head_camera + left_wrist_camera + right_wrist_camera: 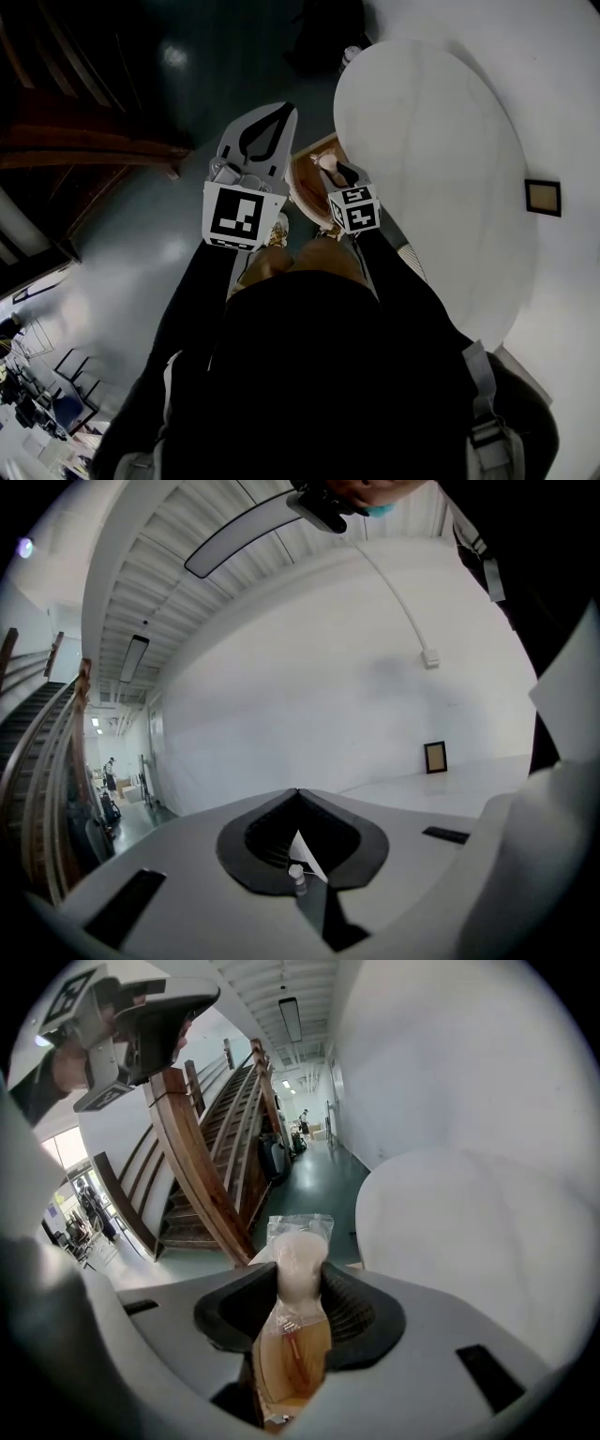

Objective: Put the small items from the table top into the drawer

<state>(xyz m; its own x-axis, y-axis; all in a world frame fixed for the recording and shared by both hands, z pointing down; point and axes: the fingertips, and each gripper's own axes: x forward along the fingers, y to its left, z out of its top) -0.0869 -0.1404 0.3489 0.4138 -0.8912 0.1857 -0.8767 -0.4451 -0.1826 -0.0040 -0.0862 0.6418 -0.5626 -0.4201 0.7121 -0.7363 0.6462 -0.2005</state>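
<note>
My left gripper (279,114) is pale grey with black jaws, and its marker cube (234,214) is chequered black and white. My right gripper (298,1274) has the same grey and black. The packet (299,1246) is clear over something cream. The bench (441,169) is white, the drawer (304,187) tan wood, the floor (178,112) glossy dark teal.

We are looking down at a round white table (427,141), its wooden drawer (302,180) sticking out on the left.

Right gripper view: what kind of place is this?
Probably a big indoor hall: a wooden staircase, a shiny green floor down a long corridor, and strip lights overhead.
</note>
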